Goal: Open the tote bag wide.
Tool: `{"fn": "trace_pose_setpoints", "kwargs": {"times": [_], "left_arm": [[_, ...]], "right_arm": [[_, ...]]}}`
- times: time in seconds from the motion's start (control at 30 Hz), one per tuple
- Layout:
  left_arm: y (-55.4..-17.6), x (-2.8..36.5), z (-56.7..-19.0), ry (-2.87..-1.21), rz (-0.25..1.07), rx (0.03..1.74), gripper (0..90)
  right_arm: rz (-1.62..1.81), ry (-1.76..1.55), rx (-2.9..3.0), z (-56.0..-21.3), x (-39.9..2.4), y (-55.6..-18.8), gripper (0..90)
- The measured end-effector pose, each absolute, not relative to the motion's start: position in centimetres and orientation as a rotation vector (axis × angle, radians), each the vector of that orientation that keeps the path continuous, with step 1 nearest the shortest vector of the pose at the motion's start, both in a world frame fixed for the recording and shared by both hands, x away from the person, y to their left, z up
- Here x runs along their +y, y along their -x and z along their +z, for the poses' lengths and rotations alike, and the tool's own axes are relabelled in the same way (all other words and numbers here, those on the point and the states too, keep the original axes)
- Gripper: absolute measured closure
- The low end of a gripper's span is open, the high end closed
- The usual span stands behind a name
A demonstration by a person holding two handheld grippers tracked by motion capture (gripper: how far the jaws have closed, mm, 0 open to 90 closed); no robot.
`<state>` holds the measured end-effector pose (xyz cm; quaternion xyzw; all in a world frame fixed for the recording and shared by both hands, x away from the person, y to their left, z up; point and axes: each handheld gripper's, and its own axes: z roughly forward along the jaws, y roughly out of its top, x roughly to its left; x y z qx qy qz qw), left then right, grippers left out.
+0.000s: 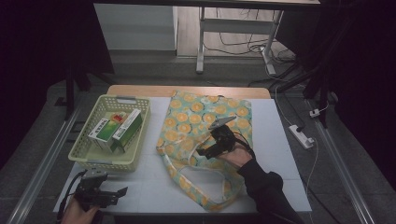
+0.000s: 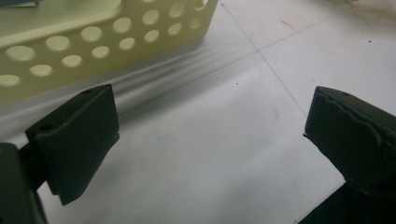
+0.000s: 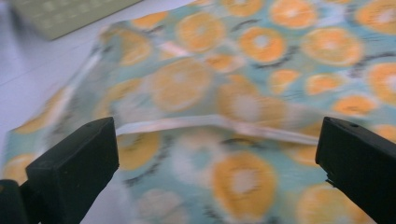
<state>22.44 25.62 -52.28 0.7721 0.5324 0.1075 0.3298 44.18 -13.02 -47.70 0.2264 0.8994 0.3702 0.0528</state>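
Orange-printed cloth bag (image 1: 201,140) lies flat mid-table with its handles toward the person, directly beneath the right gripper (image 1: 208,150), whose jaws gape wide and empty, while the left gripper (image 1: 114,193), also wide, waits near the basket (image 1: 88,156).

High view overlooks the table (image 1: 280,140); fingers' close views share bag (image 3: 243,93), basket (image 2: 93,42)
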Motion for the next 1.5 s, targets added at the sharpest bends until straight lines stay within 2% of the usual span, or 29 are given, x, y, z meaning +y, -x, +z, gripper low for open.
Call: {"fn": "trace_pose_setpoints", "kwargs": {"times": [0.27,0.4,0.5,0.7,0.83,0.9,1.27,1.5], "left_arm": [[-22.4,25.6,-52.3,-2.020,0.284,1.391,3.3],[-22.4,25.6,-52.3,-2.021,0.284,1.390,3.3],[-22.4,25.6,-52.3,-2.023,0.285,1.390,3.4],[-22.4,25.5,-52.3,-2.029,0.286,1.389,3.4],[-22.4,25.5,-52.3,-2.028,0.286,1.390,3.4],[-22.4,25.5,-52.3,-2.028,0.286,1.389,3.4],[-22.4,25.5,-52.3,-2.028,0.286,1.389,3.5],[-22.4,25.5,-52.3,-2.027,0.285,1.390,3.5]], "right_arm": [[1.054,-0.610,2.821,-49.8,-10.6,-41.2,0.0],[1.013,-0.558,2.861,-50.9,-9.6,-40.4,9.8],[1.007,-0.549,2.888,-51.4,-9.2,-40.2,24.5],[0.992,-0.469,2.918,-51.7,-8.9,-40.1,66.6],[0.981,-0.454,2.917,-51.6,-8.7,-40.1,84.0],[0.977,-0.452,2.914,-51.5,-8.7,-40.1,88.3],[0.998,-0.588,2.807,-50.4,-11.0,-41.3,88.2],[0.969,-0.626,2.845,-51.5,-11.4,-41.0,59.5]]}}
